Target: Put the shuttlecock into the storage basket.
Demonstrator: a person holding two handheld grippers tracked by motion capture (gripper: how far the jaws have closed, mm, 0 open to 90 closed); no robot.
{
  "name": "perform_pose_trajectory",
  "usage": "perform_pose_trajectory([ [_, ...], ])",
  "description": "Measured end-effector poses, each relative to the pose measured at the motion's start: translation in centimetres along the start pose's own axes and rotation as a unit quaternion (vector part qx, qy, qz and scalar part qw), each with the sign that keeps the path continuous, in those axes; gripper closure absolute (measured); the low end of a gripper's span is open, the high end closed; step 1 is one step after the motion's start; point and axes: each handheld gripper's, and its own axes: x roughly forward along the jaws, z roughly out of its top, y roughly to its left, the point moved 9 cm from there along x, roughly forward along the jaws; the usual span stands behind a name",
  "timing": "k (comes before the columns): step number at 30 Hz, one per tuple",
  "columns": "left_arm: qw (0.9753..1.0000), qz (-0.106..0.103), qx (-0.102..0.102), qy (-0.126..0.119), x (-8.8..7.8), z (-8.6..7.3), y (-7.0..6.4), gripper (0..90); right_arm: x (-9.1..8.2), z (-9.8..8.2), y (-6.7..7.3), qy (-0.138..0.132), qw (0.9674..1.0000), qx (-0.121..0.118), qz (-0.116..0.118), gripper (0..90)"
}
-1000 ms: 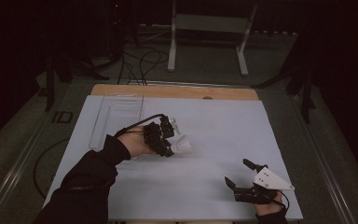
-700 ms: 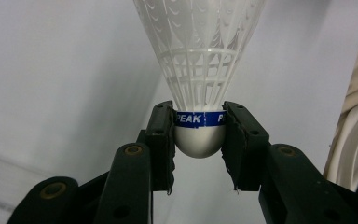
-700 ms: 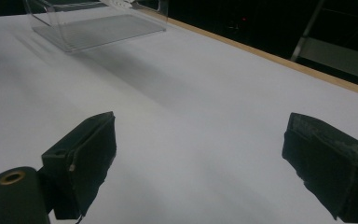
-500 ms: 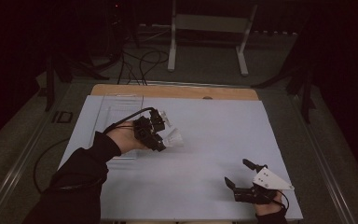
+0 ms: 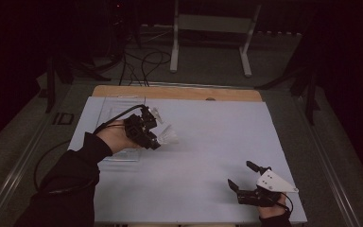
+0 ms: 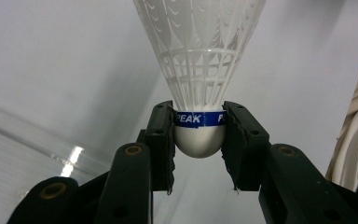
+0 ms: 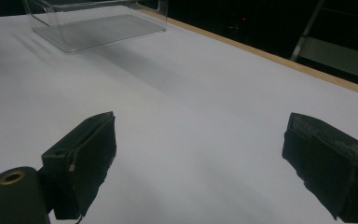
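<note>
Left gripper view's got the left gripper [image 6: 199, 140] clamped tight on a white shuttlecock [image 6: 199, 70] by its cork, held up above the table [image 5: 208, 142] beside the clear bin [image 5: 118, 106]; right gripper [image 5: 238, 176] gapes wide, holding nothing.

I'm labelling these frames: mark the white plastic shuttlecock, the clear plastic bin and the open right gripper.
White plastic shuttlecock [image 6: 199, 140]: left gripper view, on its rounded white cap.
Clear plastic bin [image 7: 98, 29]: right gripper view, on its ribbed floor.
Right gripper [image 5: 242, 176]: high view, on the gap midway between its black fingertips.
</note>
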Motion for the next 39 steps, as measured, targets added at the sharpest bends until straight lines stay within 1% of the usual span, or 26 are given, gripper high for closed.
perform_pose_trajectory([
  [4, 0.9999, 0.008, -0.009, -0.001, -0.5, -0.5, 0.5, 66.1, 0.0, 0.0, -0.1, -0.001, 1.0000, 0.000, 0.000, 9.7],
  [7, 0.9998, 0.009, -0.016, -0.002, -0.8, -0.9, 0.7, 66.1, 0.0, 0.0, -0.1, -0.001, 1.0000, 0.000, 0.000, 9.6],
  [8, 0.9999, 0.011, -0.013, 0.001, -0.8, -1.1, 0.8, 66.2, 0.0, 0.0, -0.1, -0.001, 1.0000, 0.000, -0.001, 9.6],
  [10, 0.9998, 0.010, -0.019, -0.002, -0.9, -1.2, 1.0, 66.1, 0.0, 0.0, -0.1, 0.000, 1.0000, 0.000, -0.001, 9.6],
  [11, 0.9998, 0.012, -0.017, 0.000, -0.9, -1.4, 1.1, 66.2, 0.0, 0.0, 0.0, 0.000, 1.0000, 0.001, 0.000, 9.6],
  [13, 0.9997, 0.010, -0.023, -0.005, -1.1, -1.5, 1.3, 66.1, 0.0, 0.0, 0.0, 0.000, 1.0000, 0.000, -0.001, 9.6],
  [14, 0.9996, 0.015, -0.023, -0.004, -1.3, -1.6, 1.4, 66.1, 0.0, 0.0, -0.1, 0.000, 1.0000, 0.000, -0.001, 9.6],
  [16, 0.9995, 0.013, -0.027, -0.009, -1.6, -1.7, 1.6, 66.2, 0.0, 0.0, -0.1, 0.000, 1.0000, 0.000, -0.002, 9.6],
  [18, 0.9993, 0.020, -0.030, -0.009, -1.9, -2.0, 1.8, 66.2, 0.0, 0.0, -0.1, 0.000, 1.0000, 0.000, -0.002, 9.6],
  [20, 0.9992, 0.021, -0.032, -0.011, -2.1, -2.2, 2.0, 66.2, 0.0, 0.0, 0.0, 0.001, 1.0000, 0.000, -0.001, 9.6],
  [21, 0.9990, 0.023, -0.037, -0.013, -2.2, -2.3, 2.1, 66.1, 0.0, 0.0, 0.0, 0.000, 1.0000, -0.001, -0.001, 9.6],
  [23, 0.9989, 0.023, -0.036, -0.016, -2.4, -2.5, 2.2, 66.2, 0.0, 0.0, 0.0, 0.000, 1.0000, 0.000, -0.002, 9.6],
  [24, 0.9987, 0.024, -0.040, -0.018, -2.6, -2.6, 2.3, 66.1, 0.0, 0.0, 0.0, 0.000, 1.0000, 0.000, -0.002, 9.6],
  [26, 0.9987, 0.026, -0.040, -0.018, -2.8, -2.9, 2.4, 66.1, 0.0, 0.0, 0.0, 0.000, 1.0000, -0.001, -0.002, 9.7],
  [27, 0.9985, 0.026, -0.043, -0.019, -2.9, -3.0, 2.4, 66.2, 0.0, 0.0, -0.1, -0.001, 1.0000, 0.001, -0.002, 9.6],
  [32, 0.9984, 0.030, -0.044, -0.021, -3.5, -3.6, 2.5, 66.1, 0.1, 0.0, 0.0, 0.002, 1.0000, -0.001, -0.001, 9.6],
  [39, 0.9976, 0.035, -0.055, -0.025, -4.4, -4.5, 3.0, 66.1, 0.1, -0.1, 0.0, 0.002, 1.0000, 0.000, 0.000, 9.7],
])
